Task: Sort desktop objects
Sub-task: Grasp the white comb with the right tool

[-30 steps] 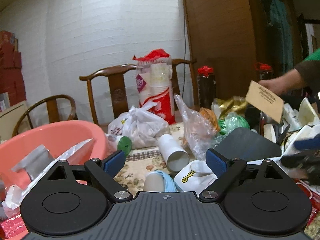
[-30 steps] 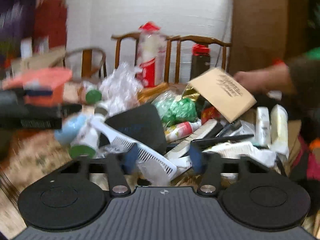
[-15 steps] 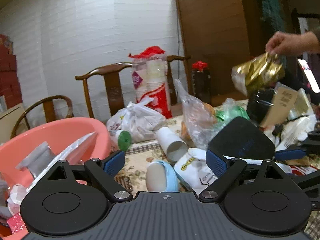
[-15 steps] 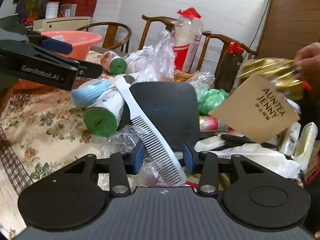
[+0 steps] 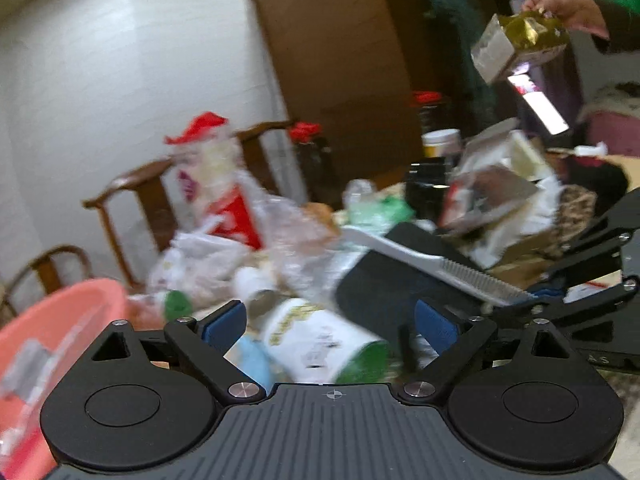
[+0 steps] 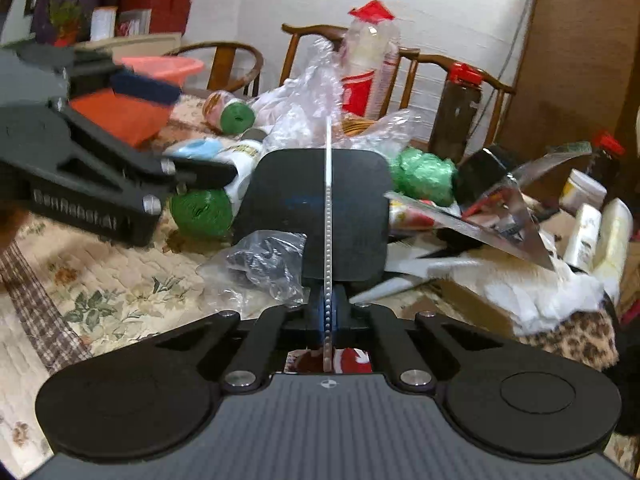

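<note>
Left gripper (image 5: 331, 322) – fingers spread wide, a white green-ended bag roll (image 5: 320, 340) lying between them, untouched. Right gripper (image 6: 328, 306) – fingers have just closed on the white plastic comb (image 6: 328, 216), held edge-up above the cluttered counter (image 6: 100, 292).

Both grippers are showing black ribbed bodies, round side discs, silver screws and blue pads (image 5: 224, 322); white "GenRobot.AI" lettering (image 6: 74, 210) is marking one.

Right tool (image 6: 328, 312) freshly clamped on white comb (image 6: 328, 200), previously loose.
</note>
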Available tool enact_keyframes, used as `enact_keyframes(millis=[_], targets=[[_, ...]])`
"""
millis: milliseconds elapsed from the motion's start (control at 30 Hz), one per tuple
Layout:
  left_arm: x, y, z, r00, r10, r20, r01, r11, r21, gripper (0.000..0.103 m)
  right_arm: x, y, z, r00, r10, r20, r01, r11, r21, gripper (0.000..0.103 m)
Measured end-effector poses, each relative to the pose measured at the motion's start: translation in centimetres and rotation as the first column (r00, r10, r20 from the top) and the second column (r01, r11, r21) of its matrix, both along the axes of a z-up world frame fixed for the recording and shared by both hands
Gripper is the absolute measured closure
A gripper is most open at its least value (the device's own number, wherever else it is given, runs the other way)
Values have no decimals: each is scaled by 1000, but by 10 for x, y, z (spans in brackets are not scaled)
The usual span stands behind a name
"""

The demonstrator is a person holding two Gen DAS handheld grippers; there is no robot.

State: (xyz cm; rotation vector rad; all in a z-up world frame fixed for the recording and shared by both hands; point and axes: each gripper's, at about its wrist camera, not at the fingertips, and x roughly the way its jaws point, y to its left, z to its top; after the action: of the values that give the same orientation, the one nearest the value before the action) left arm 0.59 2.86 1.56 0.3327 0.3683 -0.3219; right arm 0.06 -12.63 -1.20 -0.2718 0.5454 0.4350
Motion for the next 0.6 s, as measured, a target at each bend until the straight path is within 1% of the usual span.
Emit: enact_keyframes(millis=[100,167,233,300,333,400,567,600], targets=[[5,-5,-1,998,-39,-49,35,997,-68,6,-6,-13,4,1000,7,-8,-6,999,49,99],[12,-8,1,995,-43,-90,32,992,-126,6,-13,-14,4,1000,24,4,-24,999,24,99],[18,-12,5,991,-44,-127,22,985,-170,3,-23,-16,0,999,42,12,-42,999,12,99],[24,-20,7,985,-17,-174,-12,987,-163,3,-28,-18,-1,999,45,26,-46,999,21,99],[25,-23,7,983,-11,-181,-19,987,-161,3,-31,-20,-1,998,48,35,-50,998,34,99],[25,-27,8,985,-14,-175,-14,988,-155,3,-34,-25,2,997,61,45,-63,997,51,99],[22,-28,13,986,5,-166,-27,991,-130,3,-47,-27,6,989,124,76,-128,991,42,99],[21,-27,15,988,16,-154,-35,992,-118,3,-49,-27,7,988,129,81,-132,990,39,99]])
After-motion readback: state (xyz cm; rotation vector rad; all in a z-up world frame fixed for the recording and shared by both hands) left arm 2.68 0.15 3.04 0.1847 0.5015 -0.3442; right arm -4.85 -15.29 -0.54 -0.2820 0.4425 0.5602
